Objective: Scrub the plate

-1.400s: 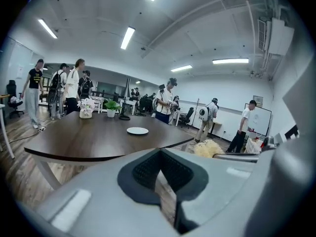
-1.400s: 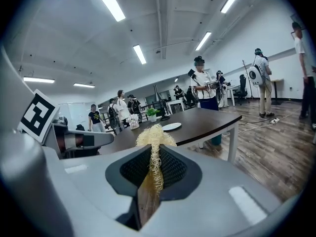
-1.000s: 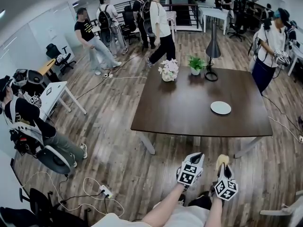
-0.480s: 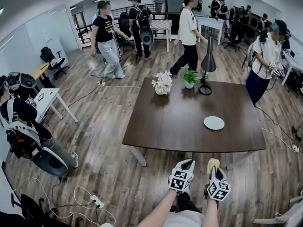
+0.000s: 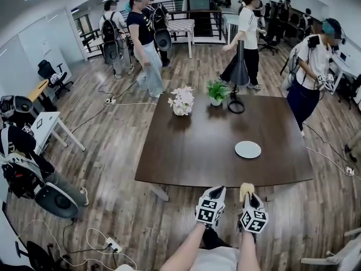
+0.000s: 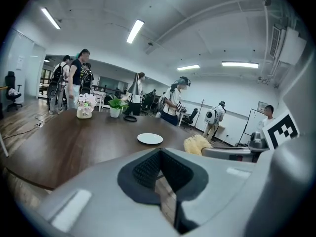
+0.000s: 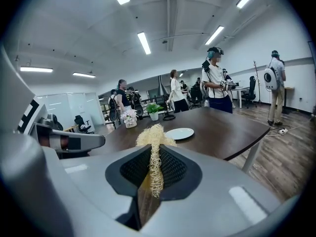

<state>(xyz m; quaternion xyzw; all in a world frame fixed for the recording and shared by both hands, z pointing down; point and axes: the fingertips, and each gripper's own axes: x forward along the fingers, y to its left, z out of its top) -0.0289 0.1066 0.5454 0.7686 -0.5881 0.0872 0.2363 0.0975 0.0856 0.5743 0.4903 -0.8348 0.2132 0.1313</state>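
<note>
A white plate (image 5: pixel 248 149) lies on the right part of the dark wooden table (image 5: pixel 192 151), empty and untouched. Both grippers hang just short of the table's near edge, over the floor. My left gripper (image 5: pixel 219 189) is shut with nothing between its pads. My right gripper (image 5: pixel 247 195) is shut on a yellow fibrous scrubber (image 5: pixel 246 189), which sticks out past its fingertips. In the left gripper view the plate (image 6: pixel 150 138) sits ahead of the left gripper (image 6: pixel 159 154), with the scrubber (image 6: pixel 197 144) off to the right. In the right gripper view the scrubber (image 7: pixel 154 141) stands in the right gripper (image 7: pixel 155 152), the plate (image 7: pixel 179 133) beyond it.
At the table's far side stand a flower vase (image 5: pixel 181 102), a potted plant (image 5: pixel 216 90) and a black lamp (image 5: pixel 236 72). A person (image 5: pixel 307 72) stands at the far right corner; others walk behind. A seated person (image 5: pixel 20 162) and floor cables (image 5: pixel 107 243) are at left.
The view and both grippers have come closer to the table's near edge. People in the background have walked on. Both grippers' states are unchanged.
</note>
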